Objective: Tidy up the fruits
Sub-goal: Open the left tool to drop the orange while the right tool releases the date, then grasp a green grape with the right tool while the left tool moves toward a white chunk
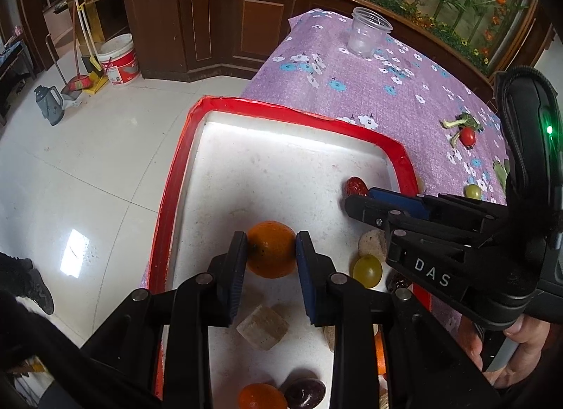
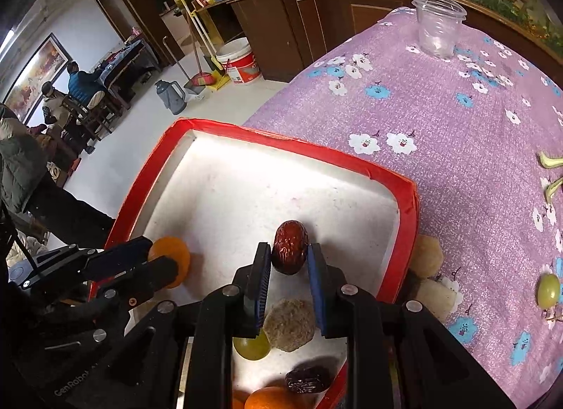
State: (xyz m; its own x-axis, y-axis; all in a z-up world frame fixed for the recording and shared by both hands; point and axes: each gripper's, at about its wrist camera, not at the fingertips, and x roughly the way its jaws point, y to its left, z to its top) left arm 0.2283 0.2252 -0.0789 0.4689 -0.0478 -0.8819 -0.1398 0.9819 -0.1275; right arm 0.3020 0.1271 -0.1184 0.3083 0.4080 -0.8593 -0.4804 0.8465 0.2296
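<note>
On a purple flowered tablecloth [image 1: 387,92] beside white floor tiles [image 1: 88,180] and dark wood cabinets [image 1: 211,25], the red-rimmed white tray [image 1: 281,163] holds the left gripper [image 1: 270,250] pinching an orange [image 1: 270,249] at its left and the right gripper [image 2: 290,254] clasping a red date [image 2: 290,246] near its right wall.

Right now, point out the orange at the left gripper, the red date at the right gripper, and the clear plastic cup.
orange [image 1: 271,250], left wrist view, centre of its peel.
red date [image 2: 290,247], right wrist view, middle of its wrinkled skin.
clear plastic cup [image 2: 438,27], right wrist view, its side wall.
</note>
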